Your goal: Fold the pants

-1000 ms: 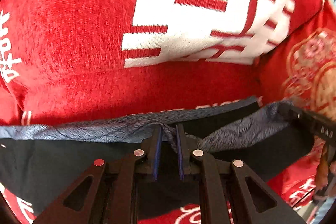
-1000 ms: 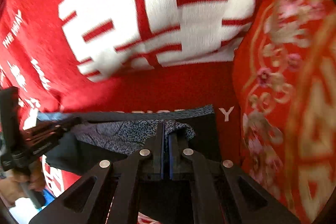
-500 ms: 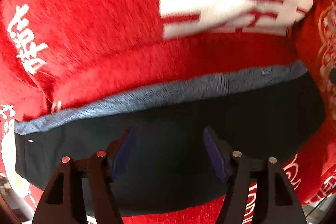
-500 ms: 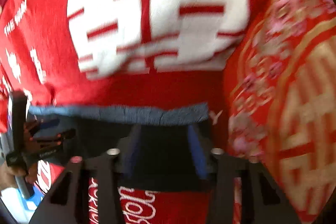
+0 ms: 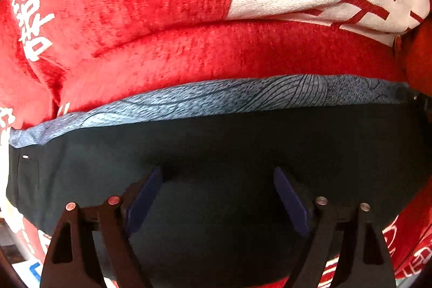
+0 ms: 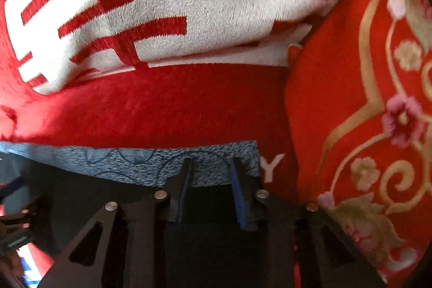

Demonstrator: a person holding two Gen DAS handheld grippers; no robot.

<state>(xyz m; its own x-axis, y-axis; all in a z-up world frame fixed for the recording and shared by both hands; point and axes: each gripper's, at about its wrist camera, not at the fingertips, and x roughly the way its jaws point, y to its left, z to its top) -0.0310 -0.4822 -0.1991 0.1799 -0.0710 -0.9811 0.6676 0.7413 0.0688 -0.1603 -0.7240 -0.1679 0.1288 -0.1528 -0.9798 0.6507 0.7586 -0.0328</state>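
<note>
A red plush blanket with large white characters is spread as the working surface, and a red cushion with gold scrollwork and pink flowers is seen at its right side. On the blanket lie the dark pants, laid flat in a wide band whose long axis runs left to right across both wrist views. Along the far edge of the band runs a blue-grey patterned strip, an under layer left showing beyond the dark top layer.

The pants are placed directly under and ahead of both grippers, which are pointed steeply down at them. The left gripper is held over the middle of the dark cloth, well short of the far edge; its jaws are spread wide and are opening, and only flat cloth lies beneath the gap, nothing pinched. The right gripper is held nearer the pants' right end, with its fingertips reaching onto the patterned strip; its jaws stand partly apart and are closing, with cloth under the gap but no fold seen gripped.

For a next fold across the long axis, the right gripper is judged the nearer to a free end; 1 short edge lies just beside it.
</note>
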